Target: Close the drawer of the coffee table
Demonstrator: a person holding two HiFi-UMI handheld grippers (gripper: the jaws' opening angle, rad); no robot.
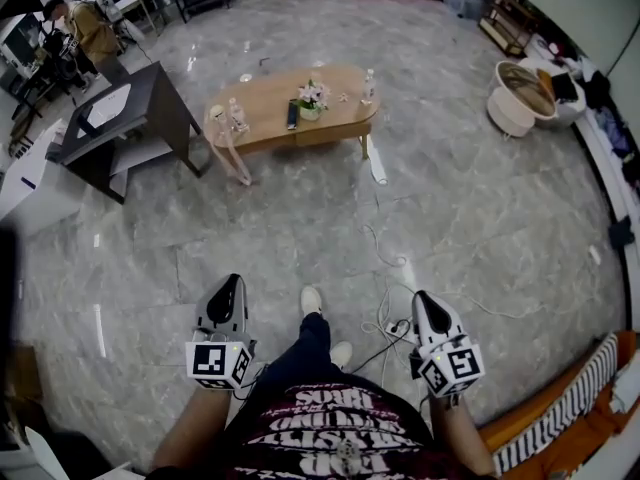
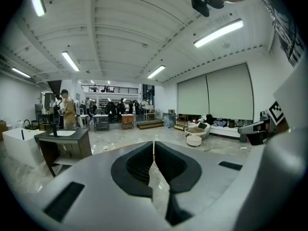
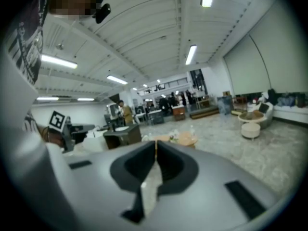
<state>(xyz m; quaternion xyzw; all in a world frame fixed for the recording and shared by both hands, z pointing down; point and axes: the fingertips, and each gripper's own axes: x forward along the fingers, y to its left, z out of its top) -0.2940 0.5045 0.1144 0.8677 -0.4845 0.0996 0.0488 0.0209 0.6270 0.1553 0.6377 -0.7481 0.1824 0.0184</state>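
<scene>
Left gripper (image 1: 231, 282) and right gripper (image 1: 421, 299) are held low at the near side of the floor (image 1: 300, 223), one at each side of the person's legs. In both gripper views the jaws are seen pressed together with nothing between them. The coffee table (image 1: 290, 118) is well apart from both, straight ahead across open floor, roughly between the two gripper lines and a little closer to the left one; nothing is touched. The drawer is expected on the table's near long side, but whether it stands out or in cannot be told at this range. Containers: a small flower pot (image 1: 310, 111) holding pale flowers is set near the middle of the tabletop, a dark remote (image 1: 292, 115) just to its left. A clear bottle (image 1: 368, 86) is placed toward the right end, glassware (image 1: 236, 116) at the left end. A round white tub (image 1: 512, 110) is seen by the right wall, contents not readable.
</scene>
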